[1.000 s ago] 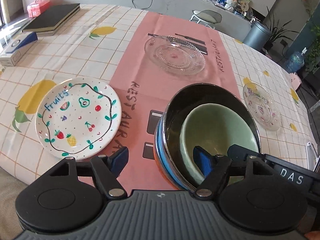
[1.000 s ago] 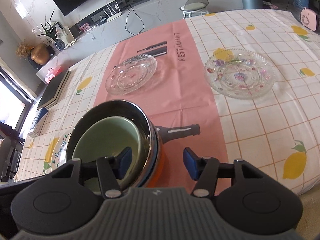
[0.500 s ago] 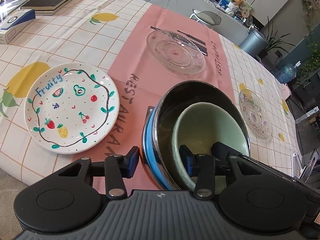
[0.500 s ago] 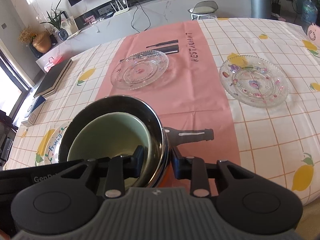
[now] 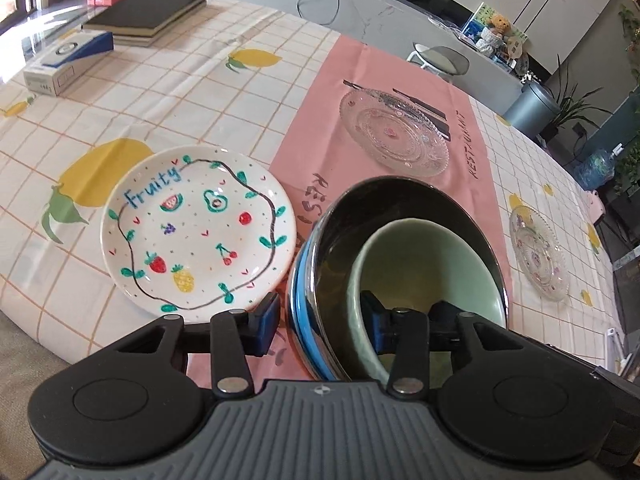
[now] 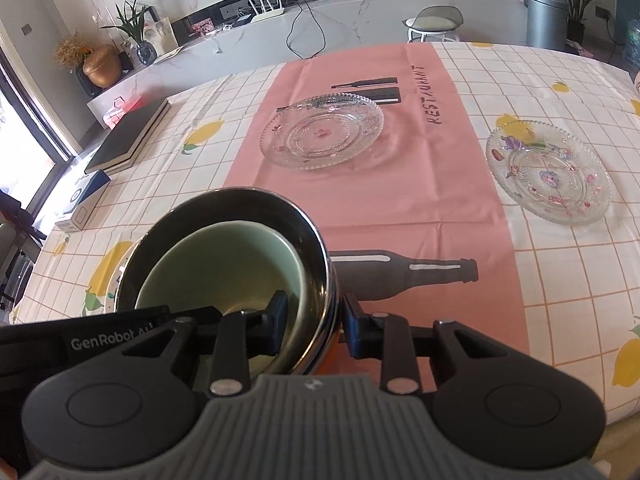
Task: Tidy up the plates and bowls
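Where glazed, round green bowl (image 5: 424, 264)

"Fruity" is lettered in blue on a painted plate (image 5: 198, 228); "RESTAURANT" marks the pink runner (image 6: 424, 184); "GenRobot" labels the left hand-held gripper (image 6: 116, 340).

Black linkage fingers (image 5: 266, 322), blue pads, ribbed grey housing.

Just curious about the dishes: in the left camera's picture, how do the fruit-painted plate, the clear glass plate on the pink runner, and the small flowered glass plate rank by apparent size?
1. Fruit-painted plate, though it is nearest the camera.
2. Clear glass plate on the pink runner.
3. Flowered glass plate, at the distorted edge, so its true size is unsure.
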Demonstrator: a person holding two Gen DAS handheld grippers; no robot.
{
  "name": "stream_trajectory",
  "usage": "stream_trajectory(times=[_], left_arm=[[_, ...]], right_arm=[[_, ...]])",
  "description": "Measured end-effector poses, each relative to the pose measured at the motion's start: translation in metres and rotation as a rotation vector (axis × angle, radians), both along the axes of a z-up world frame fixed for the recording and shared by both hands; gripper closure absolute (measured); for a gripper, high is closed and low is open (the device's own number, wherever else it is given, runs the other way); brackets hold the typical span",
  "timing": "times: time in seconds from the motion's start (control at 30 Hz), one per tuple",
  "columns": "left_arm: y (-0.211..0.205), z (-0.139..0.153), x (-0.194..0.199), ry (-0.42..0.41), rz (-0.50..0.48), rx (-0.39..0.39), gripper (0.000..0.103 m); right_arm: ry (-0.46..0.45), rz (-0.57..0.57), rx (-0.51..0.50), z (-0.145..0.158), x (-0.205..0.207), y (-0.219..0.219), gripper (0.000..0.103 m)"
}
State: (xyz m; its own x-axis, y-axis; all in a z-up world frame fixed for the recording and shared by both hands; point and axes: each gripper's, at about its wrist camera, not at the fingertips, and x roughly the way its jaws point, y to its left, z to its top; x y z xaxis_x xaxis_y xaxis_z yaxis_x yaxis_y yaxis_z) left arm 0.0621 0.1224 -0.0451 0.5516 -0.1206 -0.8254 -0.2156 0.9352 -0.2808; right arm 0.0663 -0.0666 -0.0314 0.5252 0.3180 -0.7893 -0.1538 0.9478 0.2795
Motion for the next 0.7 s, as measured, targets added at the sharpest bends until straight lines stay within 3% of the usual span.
stream_trajectory(times=[0.1, 0.17, 0.23, 0.33, 0.5, 0.7], left_arm=[[-0.002, 0.01, -0.005, -0.05, 0.021, 0.057, 0.033], [-0.001, 0.018, -0.007, -0.071, 0.032, 0.063, 0.024], [0.001, 0.027, -0.01, -0.091, 0.045, 0.055, 0.018], [0.001, 0.043, -0.014, -0.129, 0.047, 0.06, 0.017], [-0.009, 0.073, -0.019, -0.203, 0.07, 0.097, 0.016], [-0.038, 0.104, -0.013, -0.269, 0.048, 0.093, 0.015]], right_arm=[[-0.018, 0.013, 0.024, 0.002, -0.003, -0.004, 0.069], [-0.048, 0.01, 0.023, 0.008, -0.005, -0.009, 0.059], [-0.071, 0.005, 0.029, 0.015, -0.006, -0.017, 0.04], [-0.093, 0.018, 0.087, 0.027, -0.008, -0.033, 0.017], [-0.138, -0.013, 0.154, 0.048, -0.013, -0.062, 0.006], [-0.163, -0.065, 0.15, 0.069, -0.009, -0.109, 0.004]])
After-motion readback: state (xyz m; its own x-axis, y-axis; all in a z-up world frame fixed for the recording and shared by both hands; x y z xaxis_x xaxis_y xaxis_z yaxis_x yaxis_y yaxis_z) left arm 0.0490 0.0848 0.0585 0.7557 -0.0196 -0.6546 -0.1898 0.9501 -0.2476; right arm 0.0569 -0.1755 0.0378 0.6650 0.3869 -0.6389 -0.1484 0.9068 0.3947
